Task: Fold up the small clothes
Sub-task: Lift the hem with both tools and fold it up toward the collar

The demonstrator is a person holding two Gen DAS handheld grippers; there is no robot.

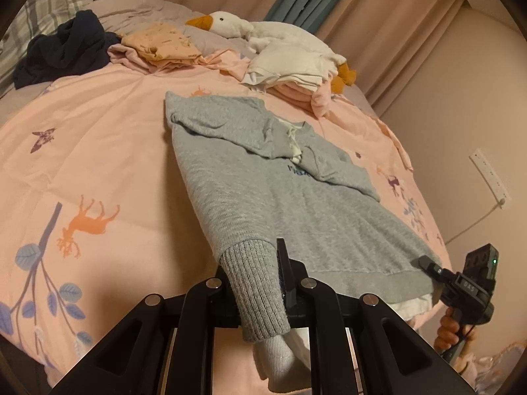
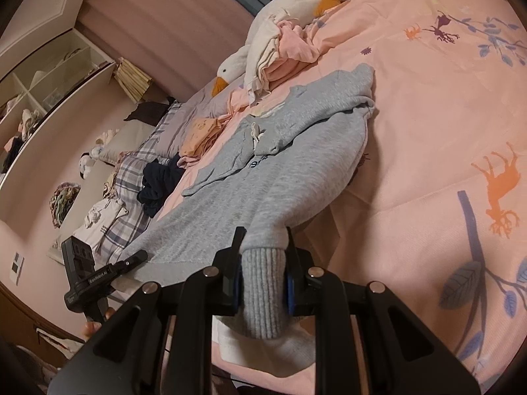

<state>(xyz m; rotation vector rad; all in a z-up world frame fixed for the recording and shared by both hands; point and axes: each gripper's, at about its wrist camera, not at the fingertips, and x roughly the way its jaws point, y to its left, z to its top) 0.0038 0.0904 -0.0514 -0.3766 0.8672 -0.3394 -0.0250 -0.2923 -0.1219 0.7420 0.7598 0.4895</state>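
A grey sweatshirt (image 1: 263, 177) lies flat on the pink printed bed cover (image 1: 98, 151), both sleeves folded across its chest and a white lining showing at the hem. My left gripper (image 1: 253, 256) is shut on the ribbed hem corner nearest it, and the fabric hangs down over the jaws. My right gripper (image 1: 428, 265) pinches the opposite hem corner, with a hand (image 1: 451, 329) on its handle. In the right wrist view the right gripper (image 2: 263, 240) is shut on ribbed grey fabric of the sweatshirt (image 2: 280, 171), and the left gripper (image 2: 138, 256) holds the hem to the left.
A plush goose (image 1: 263, 29) lies at the far side of the bed by stacked white and pink clothes (image 1: 290, 72). An orange folded garment (image 1: 161, 44) and a dark navy heap (image 1: 66, 52) sit near plaid pillows. A wall socket (image 1: 490, 174) and open shelves (image 2: 49, 75) flank the bed.
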